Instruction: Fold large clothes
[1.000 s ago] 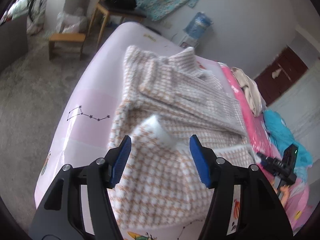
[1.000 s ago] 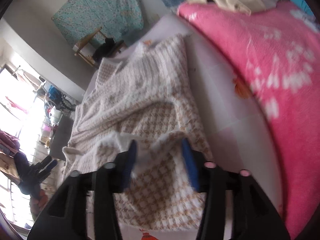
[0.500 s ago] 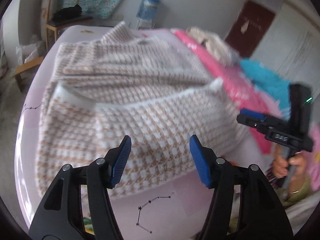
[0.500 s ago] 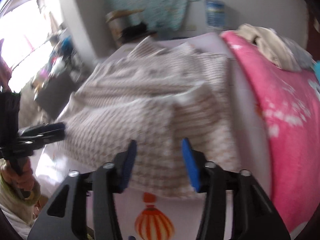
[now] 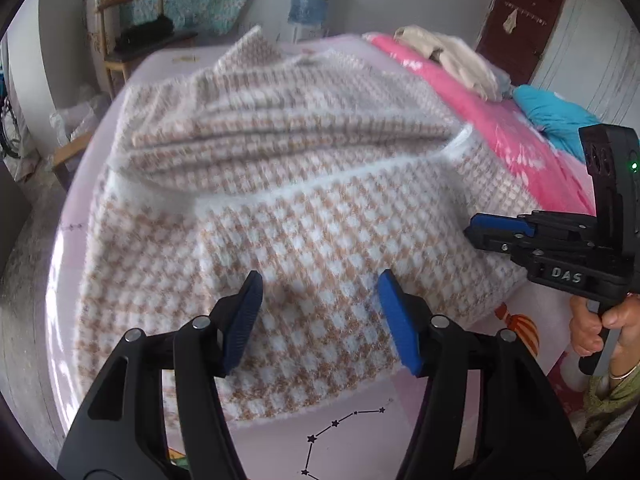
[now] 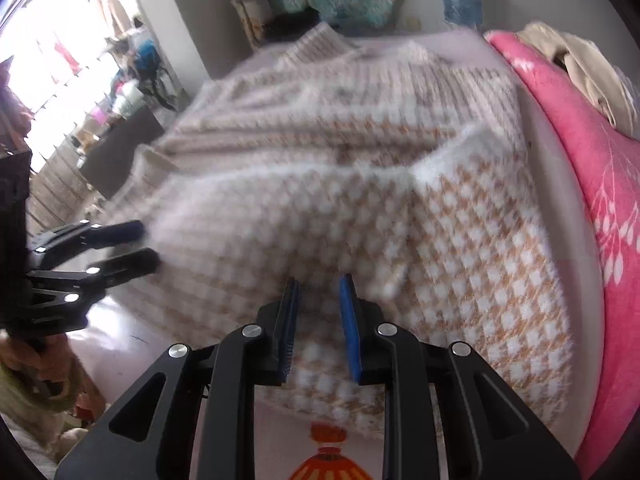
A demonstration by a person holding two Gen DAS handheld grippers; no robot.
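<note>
A large tan-and-white houndstooth fleece garment lies spread on the pale pink bed sheet, with one part folded over across its middle. My left gripper hovers open over the garment's near hem, and nothing is between its fingers. In the right wrist view it shows at the left edge. My right gripper hangs over the near hem of the garment. Its jaws are closing to a narrow gap and I see no cloth pinched between them. It also shows beside the garment's right edge, held by a hand.
A pink blanket runs along the bed's right side, with a beige clothes pile and a blue cushion on it. Beyond the bed stand a wooden chair and a water bottle. Grey floor lies on the left.
Both grippers swung round to the garment's near hem and their views levelled. The right gripper's jaws narrowed from wide to a small gap. The left stayed open.
</note>
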